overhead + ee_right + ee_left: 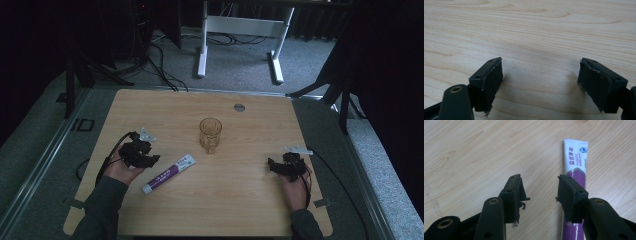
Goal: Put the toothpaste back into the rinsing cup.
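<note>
A white and purple toothpaste tube (169, 173) lies flat on the wooden table (240, 200), left of centre, its cap end toward the front. My left gripper (152, 160) rests just left of it, open. In the left gripper view the tube (576, 160) runs beside and under the right-hand jaw, while bare wood shows between the gripper's (540, 182) jaws. An amber glass mug (210, 134) stands upright at the table's middle. My right gripper (272, 166) sits low at the front right, its jaws (541, 67) wide open over bare wood.
A round grey grommet (239, 107) is set in the tabletop near its far edge. Cables trail from both grippers toward the table's sides. Beyond the table, a white desk frame (240, 25) and dark stand legs rest on grey carpet.
</note>
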